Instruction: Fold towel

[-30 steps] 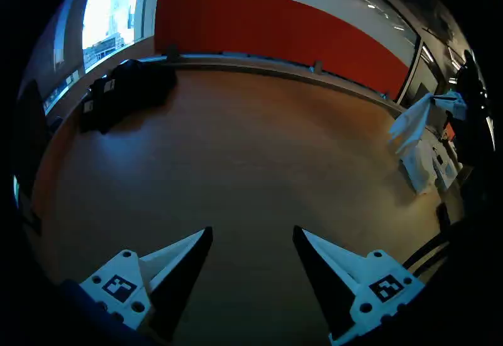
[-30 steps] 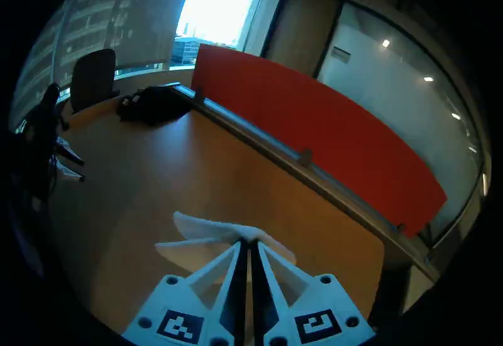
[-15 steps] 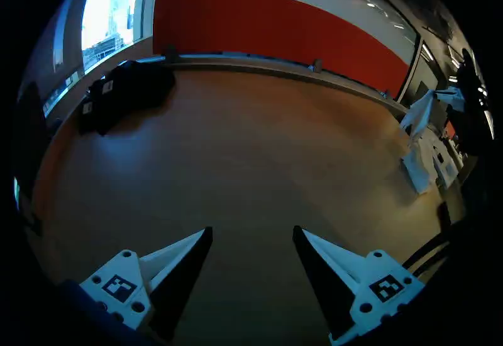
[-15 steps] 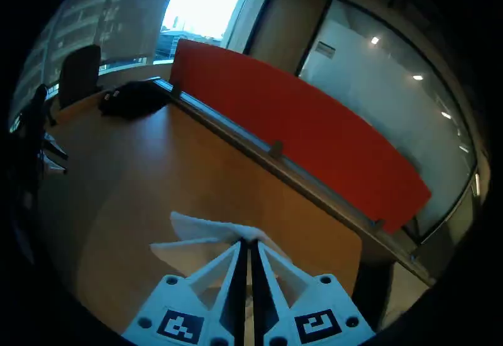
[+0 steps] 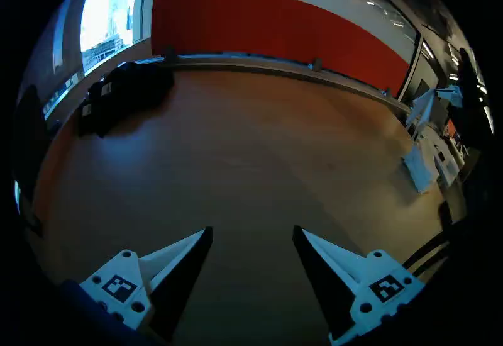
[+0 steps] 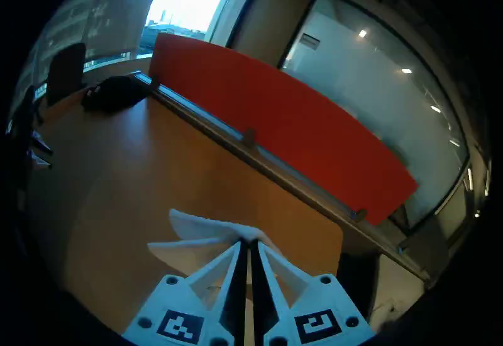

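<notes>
the right gripper [image 6: 248, 244] has its fingers pressed together on a bunched edge of the white towel [image 6: 201, 239], and the cloth fans out just ahead of the tips. it looks to be held up in the air above the wooden surface [image 5: 239, 145], not lying on it. the left gripper [image 5: 251, 229] hangs over a bare stretch of that surface with its fingers spread wide and nothing between them. a black bag [image 5: 126, 88] sits well away, near the red divider [image 6: 270, 113].

to my eye the fold itself hasn't begun; this is the pick-up and carry. next, i'd say the towel needs laying flat on the surface, with the free left gripper taking a second corner to pull it straight.
</notes>
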A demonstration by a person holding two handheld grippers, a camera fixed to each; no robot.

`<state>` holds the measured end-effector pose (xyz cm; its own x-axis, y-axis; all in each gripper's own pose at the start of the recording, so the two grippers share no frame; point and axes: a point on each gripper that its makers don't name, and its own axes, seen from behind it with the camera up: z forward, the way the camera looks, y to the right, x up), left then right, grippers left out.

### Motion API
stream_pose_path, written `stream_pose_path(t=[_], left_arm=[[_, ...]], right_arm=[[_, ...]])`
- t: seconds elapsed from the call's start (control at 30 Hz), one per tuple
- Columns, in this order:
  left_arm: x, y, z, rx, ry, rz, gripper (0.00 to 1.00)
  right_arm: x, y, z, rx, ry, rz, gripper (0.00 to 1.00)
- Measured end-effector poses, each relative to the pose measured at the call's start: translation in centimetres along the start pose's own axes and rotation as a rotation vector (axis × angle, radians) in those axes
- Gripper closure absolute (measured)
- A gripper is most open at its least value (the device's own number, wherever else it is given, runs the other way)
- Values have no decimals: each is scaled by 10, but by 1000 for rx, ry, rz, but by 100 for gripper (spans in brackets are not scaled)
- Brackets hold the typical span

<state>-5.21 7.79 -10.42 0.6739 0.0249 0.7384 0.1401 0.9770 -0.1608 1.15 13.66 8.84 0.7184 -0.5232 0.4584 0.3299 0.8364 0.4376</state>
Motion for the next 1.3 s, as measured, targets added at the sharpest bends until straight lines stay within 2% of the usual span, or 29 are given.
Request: stream_pose_path(t=[0.47, 0.77, 1.07, 1.3], left_arm=[[2, 6, 0, -2, -2, 13, 6], [4, 10, -1, -9, -2, 24, 6], [3, 18, -1, -22, -7, 39, 6], [-1, 23, -1, -29, -15, 49, 6]], right_arm=[[-29, 17, -5, -22, -36, 34, 95], [-53, 25, -24, -43, -56, 62, 95], [-112, 23, -53, -62, -124, 120, 95], [-164, 7, -71, -64, -188, 174, 95]])
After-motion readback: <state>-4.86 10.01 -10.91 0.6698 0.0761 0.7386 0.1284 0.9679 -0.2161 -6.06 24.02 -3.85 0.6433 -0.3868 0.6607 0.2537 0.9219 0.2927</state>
